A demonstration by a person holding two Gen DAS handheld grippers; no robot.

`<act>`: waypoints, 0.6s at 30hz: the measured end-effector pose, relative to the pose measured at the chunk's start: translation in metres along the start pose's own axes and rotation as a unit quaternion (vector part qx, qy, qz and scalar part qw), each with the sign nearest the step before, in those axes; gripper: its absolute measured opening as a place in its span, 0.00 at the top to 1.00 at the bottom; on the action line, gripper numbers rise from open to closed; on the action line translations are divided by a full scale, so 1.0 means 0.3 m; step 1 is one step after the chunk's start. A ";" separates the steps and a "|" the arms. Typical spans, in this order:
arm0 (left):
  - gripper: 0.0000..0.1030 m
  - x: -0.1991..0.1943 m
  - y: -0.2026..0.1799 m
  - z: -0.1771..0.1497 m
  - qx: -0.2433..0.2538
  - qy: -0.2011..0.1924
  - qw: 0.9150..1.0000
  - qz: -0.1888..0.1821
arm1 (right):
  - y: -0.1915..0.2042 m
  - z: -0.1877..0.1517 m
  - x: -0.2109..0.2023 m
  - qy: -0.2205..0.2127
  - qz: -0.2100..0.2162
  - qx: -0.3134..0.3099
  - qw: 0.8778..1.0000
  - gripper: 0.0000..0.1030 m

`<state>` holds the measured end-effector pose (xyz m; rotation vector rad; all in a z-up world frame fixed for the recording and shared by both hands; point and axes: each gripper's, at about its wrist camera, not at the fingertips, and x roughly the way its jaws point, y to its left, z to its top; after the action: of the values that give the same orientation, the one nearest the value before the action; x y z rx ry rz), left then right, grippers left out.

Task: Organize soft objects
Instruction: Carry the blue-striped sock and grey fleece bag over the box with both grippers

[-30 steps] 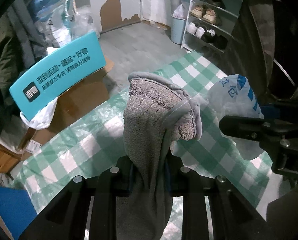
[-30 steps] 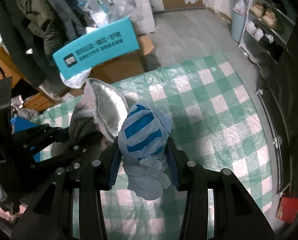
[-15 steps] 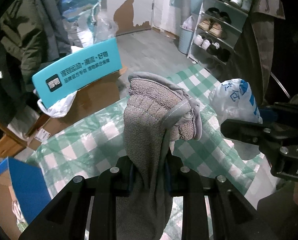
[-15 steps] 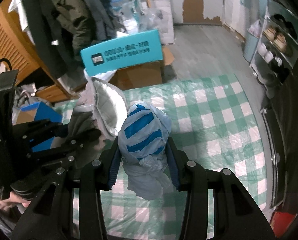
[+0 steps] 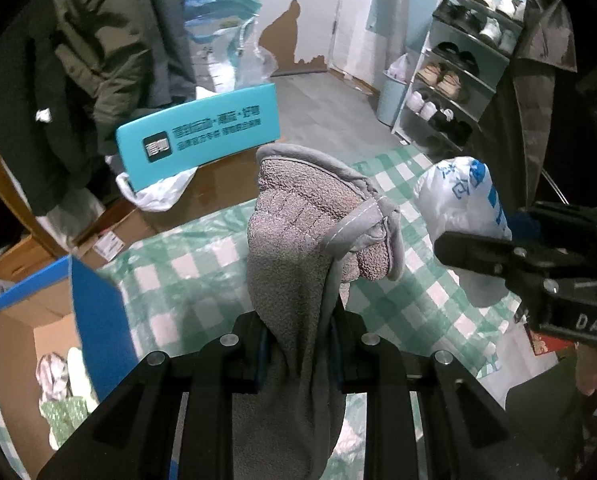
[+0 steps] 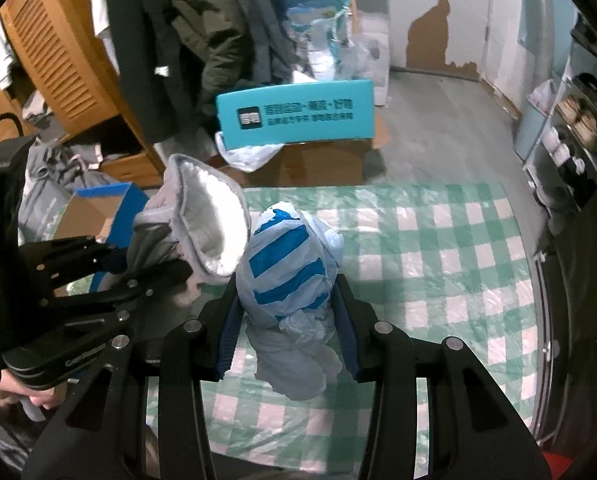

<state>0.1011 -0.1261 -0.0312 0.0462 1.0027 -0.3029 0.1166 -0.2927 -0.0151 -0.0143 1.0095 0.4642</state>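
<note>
Both tongs are seen closed on soft things and held above a tabletop [image 5: 186, 264] covered in a green-and-white checked cloth under clear plastic. Between the fingers of the left tongs [image 5: 300, 344] a grey fleece garment [image 5: 294, 240] is clamped at a narrow setting; its bulk is bunched up ahead of the fingertips, a piped hem is folded over toward the right, and a loose tail is draped back toward the camera between the two black finger arms. In the right wrist view the same garment is shown from its other side, with a white fluffy lining turned outward. The right tongs [image 6: 286, 332] are closed at a moderate width on a crumpled white plastic bag with blue stripes [image 6: 288, 268], which is pressed by the blue pads on both sides; its rounded top is raised past the fingertips and its twisted end is hung below them. The two held things are kept close side by side, the garment left of the bag; whether they touch cannot be told. An open blue cardboard box [image 5: 94, 320] is seen at the left edge of the tabletop, with some items inside.
</note>
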 end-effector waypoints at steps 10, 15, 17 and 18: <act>0.77 -0.124 0.099 -0.070 -0.032 -0.020 0.999 0.016 | 0.162 0.017 -0.016 -0.003 0.022 -0.044 0.999 0.60; 0.77 -0.194 0.150 -0.095 -0.046 -0.031 0.998 0.024 | 0.239 0.024 -0.015 -0.003 0.032 -0.063 0.997 0.60; 0.77 -0.215 0.163 -0.108 -0.051 -0.034 0.998 0.026 | 0.267 0.021 -0.013 -0.001 0.038 -0.069 0.997 0.60; 0.77 -0.228 0.174 -0.116 -0.055 -0.036 0.997 0.026 | 0.282 0.019 -0.010 0.000 0.040 -0.073 0.997 0.60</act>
<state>0.0523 -0.0543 0.0018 -0.0372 0.9426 -0.1999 0.0878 -0.2162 0.0073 -0.1044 0.9766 0.6112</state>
